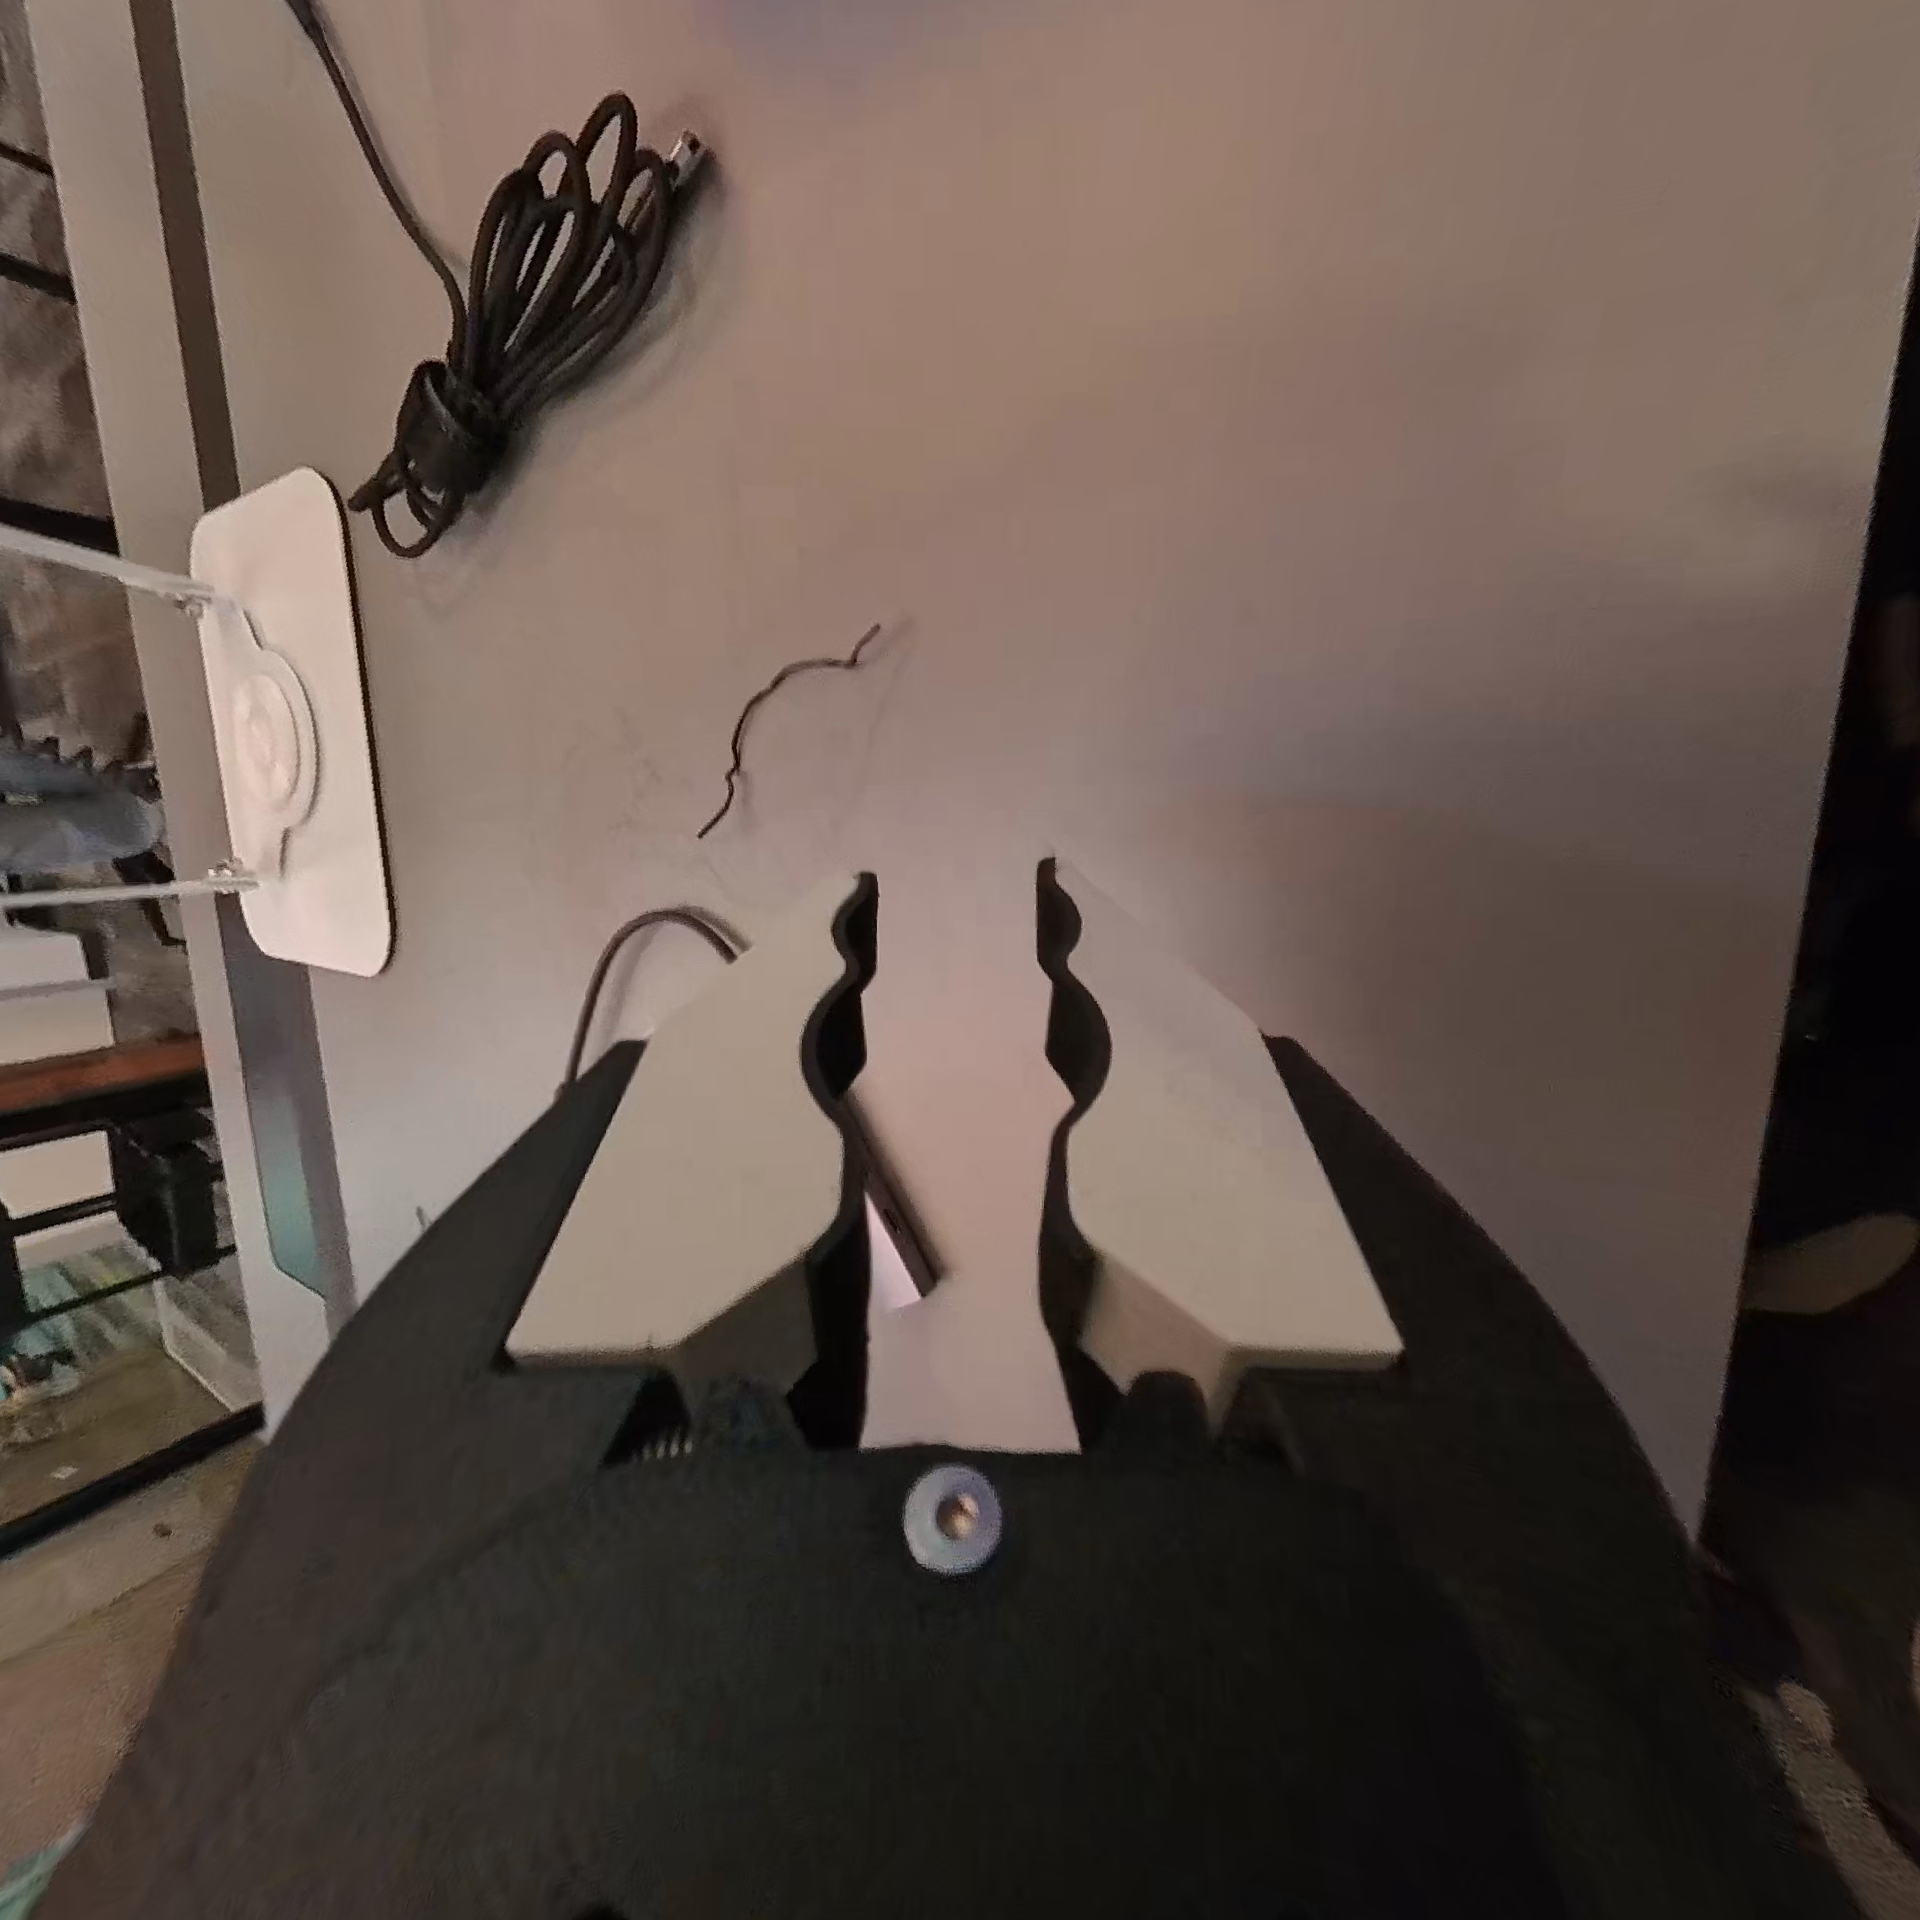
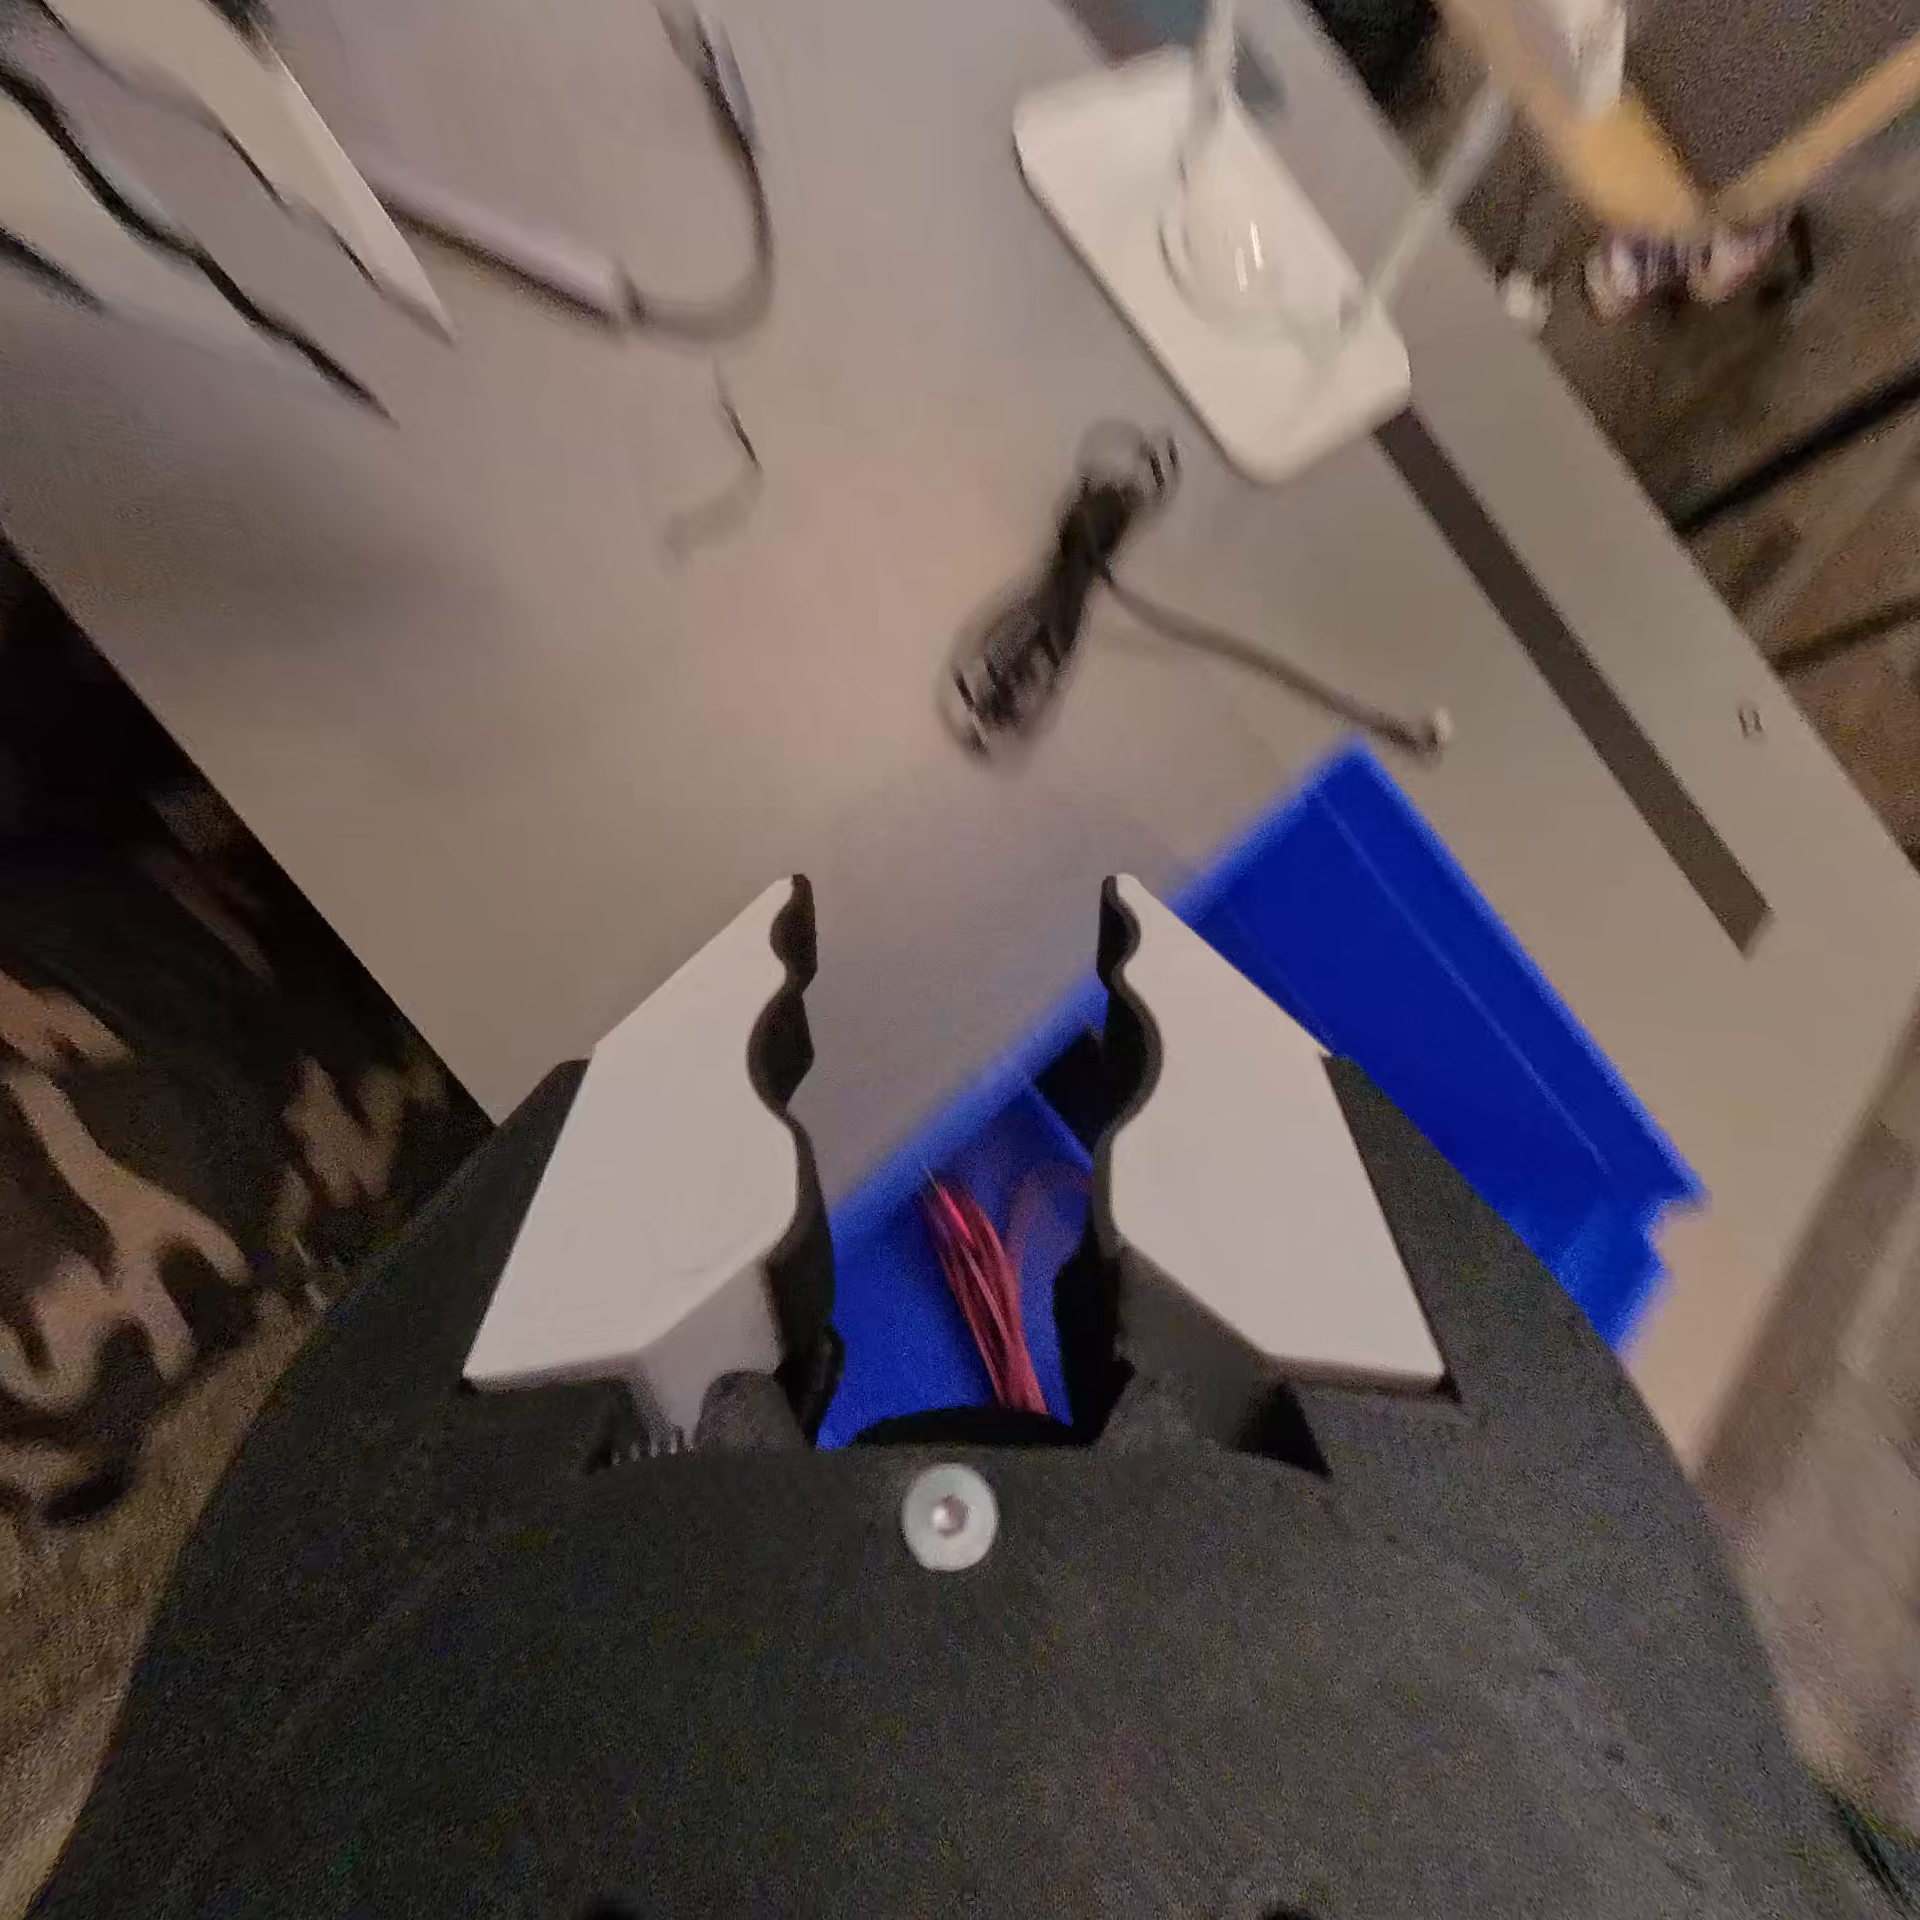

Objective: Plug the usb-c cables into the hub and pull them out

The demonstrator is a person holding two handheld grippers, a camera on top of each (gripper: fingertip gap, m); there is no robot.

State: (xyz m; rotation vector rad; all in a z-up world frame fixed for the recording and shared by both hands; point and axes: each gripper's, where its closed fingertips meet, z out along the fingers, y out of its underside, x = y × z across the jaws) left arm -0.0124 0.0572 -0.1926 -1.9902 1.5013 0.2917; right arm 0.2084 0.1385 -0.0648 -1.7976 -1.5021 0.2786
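Observation:
My left gripper [image 1: 956, 883] is open just above the pale table [image 1: 1247, 520]. The slim dark hub [image 1: 896, 1205] lies beneath it, mostly hidden under the left finger, with one port edge showing in the gap. The hub's cable [image 1: 613, 977] arcs out to the left. A coiled black cable bundle [image 1: 540, 312] lies far left, its metal plug at the top. My right gripper [image 2: 956, 894] is open and empty above a blue bin [image 2: 1434, 1018] holding a red cable [image 2: 982, 1278]. The right wrist view is blurred and shows the bundle [image 2: 1049, 592], the hub [image 2: 520, 244] and the left gripper's fingers [image 2: 312, 177].
A thin dark twist tie [image 1: 790, 717] lies ahead of the left gripper. A white stand base [image 1: 296, 727] with clear legs sits at the table's left edge; it also shows in the right wrist view [image 2: 1205, 270]. Dark floor lies beyond the table's edges. One gripper's finger ends stand about 25 cm off the other's. From my left tips it is roughly 12 cm to the slim dark hub [image 1: 896, 1205]; from my right, 40 cm. My right wrist view [image 2: 436, 248] looks at it from another angle. The bundle [image 2: 1049, 592] is about equally far from each gripper, around 25 cm. It turns up in the left wrist view [image 1: 507, 342] as well.

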